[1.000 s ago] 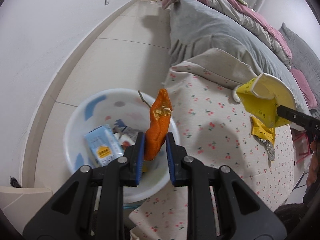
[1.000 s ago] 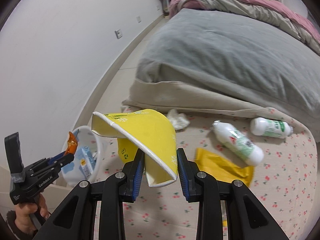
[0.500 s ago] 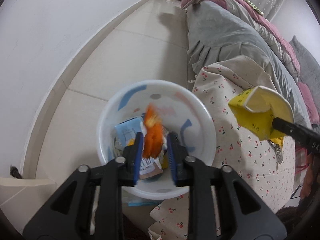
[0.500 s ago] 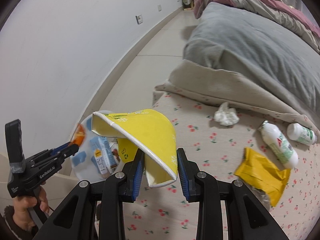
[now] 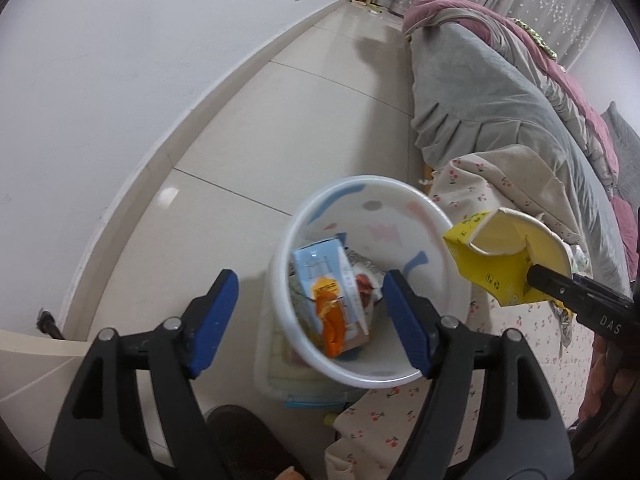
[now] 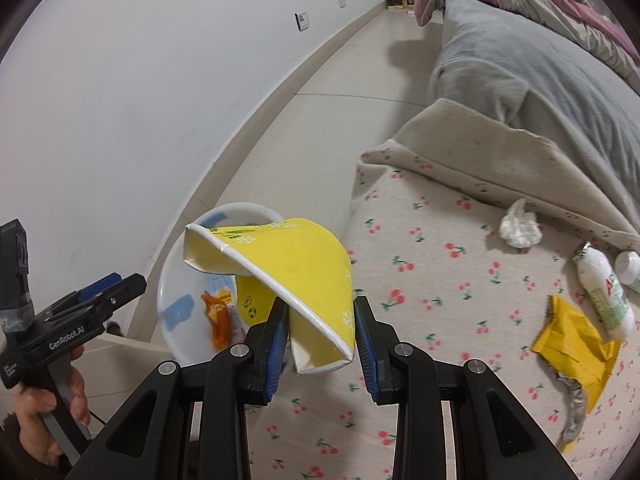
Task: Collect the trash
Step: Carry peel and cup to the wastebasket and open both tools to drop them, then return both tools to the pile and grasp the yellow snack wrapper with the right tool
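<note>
My left gripper (image 5: 310, 316) is open and empty above the white bin (image 5: 436, 216) on the floor. An orange wrapper (image 5: 334, 330) lies inside the bin on a blue carton (image 5: 320, 276). My right gripper (image 6: 320, 334) is shut on a crushed yellow paper cup (image 6: 296, 272), held over the table's left edge beside the bin (image 6: 172, 272). The cup also shows in the left wrist view (image 5: 504, 264), right of the bin. The left gripper shows in the right wrist view (image 6: 114, 288).
On the cherry-print tablecloth (image 6: 440, 280) lie a crumpled tissue (image 6: 520, 228), a white bottle (image 6: 606, 296), a second small bottle (image 6: 630, 270) and a yellow wrapper (image 6: 576, 340). A grey-covered bed (image 6: 520, 72) stands behind. The white wall (image 5: 120, 60) runs along the left.
My left gripper moved over the bin, opened and let the orange wrapper drop in. My right gripper carried the yellow cup left toward the bin.
</note>
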A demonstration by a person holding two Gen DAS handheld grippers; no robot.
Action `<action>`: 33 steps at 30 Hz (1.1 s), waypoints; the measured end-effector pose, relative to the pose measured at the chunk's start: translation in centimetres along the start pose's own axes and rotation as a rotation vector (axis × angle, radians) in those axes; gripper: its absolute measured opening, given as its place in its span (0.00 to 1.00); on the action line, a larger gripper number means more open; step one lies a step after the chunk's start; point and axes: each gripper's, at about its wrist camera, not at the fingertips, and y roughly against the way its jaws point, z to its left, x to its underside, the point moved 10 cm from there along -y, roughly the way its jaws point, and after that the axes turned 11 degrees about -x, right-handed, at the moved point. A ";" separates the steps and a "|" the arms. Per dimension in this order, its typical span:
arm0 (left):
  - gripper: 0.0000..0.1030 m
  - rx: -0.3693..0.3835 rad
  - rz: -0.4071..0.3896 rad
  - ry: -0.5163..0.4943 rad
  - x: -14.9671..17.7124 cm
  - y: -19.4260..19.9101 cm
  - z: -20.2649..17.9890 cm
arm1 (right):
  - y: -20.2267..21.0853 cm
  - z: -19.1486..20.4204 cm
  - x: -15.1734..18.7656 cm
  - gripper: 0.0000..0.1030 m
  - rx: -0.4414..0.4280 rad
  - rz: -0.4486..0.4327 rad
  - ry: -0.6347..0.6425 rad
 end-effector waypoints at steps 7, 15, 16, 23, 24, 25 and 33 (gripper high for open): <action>0.82 -0.052 -0.012 -0.030 0.1 0.1 1.1 | -1.7 1.6 -0.5 0.35 -0.048 -0.009 -0.013; 0.85 -0.066 -0.018 -0.040 0.0 0.3 1.7 | -0.7 1.5 -0.8 0.60 -0.058 -0.036 -0.038; 0.85 -0.065 -0.019 -0.040 0.0 0.4 1.7 | -0.4 1.5 -0.8 0.60 -0.057 -0.037 -0.039; 0.85 -0.052 -0.018 -0.058 0.2 0.7 0.5 | 1.4 0.2 -0.5 0.62 -0.035 -0.047 -0.036; 0.85 -0.050 -0.017 -0.061 0.2 0.8 0.3 | 1.9 -0.1 -0.2 0.62 -0.028 -0.049 -0.032; 0.85 -0.046 -0.016 -0.065 0.2 0.8 -0.1 | 2.2 -0.5 -0.1 0.62 -0.021 -0.050 -0.029; 0.88 0.008 0.012 -0.099 0.7 1.2 -3.4 | 5.5 -5.3 1.5 0.66 0.060 -0.057 -0.038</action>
